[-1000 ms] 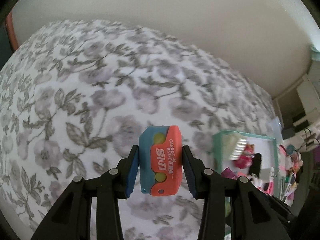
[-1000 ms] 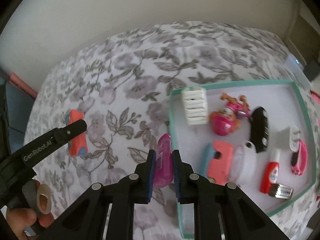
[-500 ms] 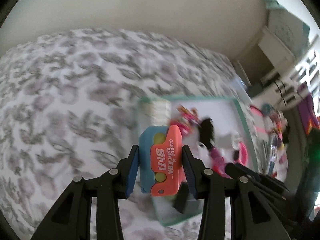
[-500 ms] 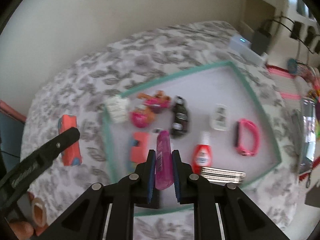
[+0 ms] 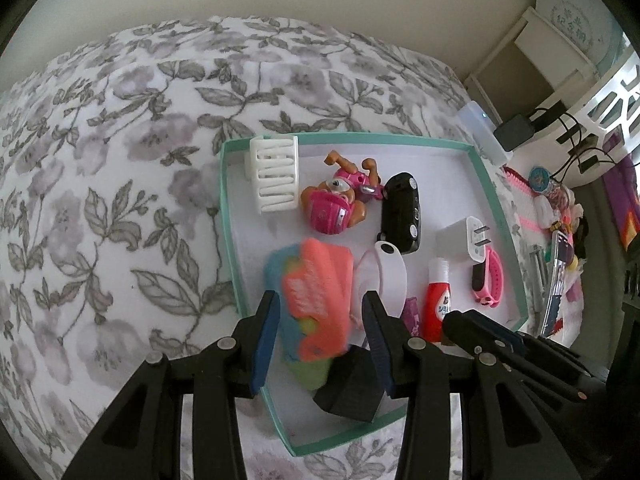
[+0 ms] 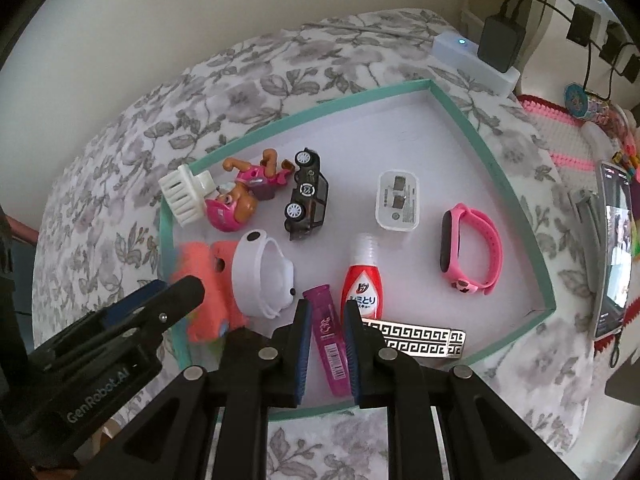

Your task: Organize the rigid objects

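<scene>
From the left wrist, the left gripper clamps the blurred orange-and-blue knife over the near left part of the teal-rimmed tray, which lies on a floral bed; a white cap lies just beside it. From the right wrist, the right gripper is closed on a pink tube above the tray's near edge, beside a red bottle.

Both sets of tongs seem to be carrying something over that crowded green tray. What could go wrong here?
The orange and blue cutter in the left tongs hangs right over a similar orange piece and the white cap, so it may land on them. The pink tube in the right tongs could knock the red bottle beside it.
</scene>
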`<state>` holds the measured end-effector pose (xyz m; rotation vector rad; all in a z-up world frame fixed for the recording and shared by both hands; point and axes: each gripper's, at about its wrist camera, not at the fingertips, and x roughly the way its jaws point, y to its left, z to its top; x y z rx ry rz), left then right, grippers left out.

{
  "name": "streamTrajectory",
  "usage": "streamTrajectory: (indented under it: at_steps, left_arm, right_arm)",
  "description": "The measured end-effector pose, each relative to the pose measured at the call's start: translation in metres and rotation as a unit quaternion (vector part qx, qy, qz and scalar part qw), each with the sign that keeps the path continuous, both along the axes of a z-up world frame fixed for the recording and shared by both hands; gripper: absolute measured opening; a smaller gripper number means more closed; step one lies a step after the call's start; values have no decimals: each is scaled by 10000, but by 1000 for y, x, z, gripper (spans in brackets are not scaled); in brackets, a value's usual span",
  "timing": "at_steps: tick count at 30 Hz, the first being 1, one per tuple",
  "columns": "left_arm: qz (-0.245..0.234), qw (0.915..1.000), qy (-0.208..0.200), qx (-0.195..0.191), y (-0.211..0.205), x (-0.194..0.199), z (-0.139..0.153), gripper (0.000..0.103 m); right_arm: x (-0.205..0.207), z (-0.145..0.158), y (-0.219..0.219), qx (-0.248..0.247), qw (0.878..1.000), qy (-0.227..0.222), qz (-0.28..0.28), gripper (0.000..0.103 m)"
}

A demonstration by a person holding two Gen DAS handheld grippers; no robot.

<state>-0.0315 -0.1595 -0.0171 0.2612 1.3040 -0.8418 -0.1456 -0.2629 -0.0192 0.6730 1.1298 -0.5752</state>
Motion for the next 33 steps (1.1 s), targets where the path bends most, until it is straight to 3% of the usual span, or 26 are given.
streamTrajectory:
  at_steps: [3, 8, 10, 12, 14, 16, 22, 24, 26, 33]
  left_arm:
    - [47, 10000, -23, 2, 2, 0, 0, 52]
    - [291, 9994, -208, 33, 13, 2, 5, 55]
    - [453, 9980, -419, 147, 19, 4, 7, 68]
    - [556, 9962, -612, 277, 25, 5, 8, 72]
    - [675, 9942, -737, 386, 32, 7, 7, 75]
    - [809, 9922, -821, 476, 40, 10, 4, 82]
    - [1069, 9873, -1044, 535, 61, 10, 4, 89]
    - [1102, 9861, -1104, 571, 67, 8, 4, 90]
    - [1118, 9855, -1133, 592, 71, 7, 5, 100]
    - [1156, 9852, -1182, 446, 87, 2, 14, 101]
  right_arm:
    - [2, -2, 2, 4, 10000, 32, 32, 17]
    - [2, -3, 6, 26, 10000, 17, 59, 18]
    - [2, -3, 7, 0, 10000, 12, 80, 18]
    - [1, -3, 10, -38, 9999, -2, 113, 26]
    - [0, -4, 12, -43, 9999, 7, 116, 53]
    - [-2, -4, 13, -72, 9999, 21, 123, 56]
    - [-5, -1, 19, -235, 9994, -33, 233, 65]
    - [-6, 0, 21, -298, 9992, -64, 250, 73]
    - [-8, 2, 23, -376, 9989, -84, 260, 81]
    - [-16, 4, 32, -494, 9981, -190, 307, 103]
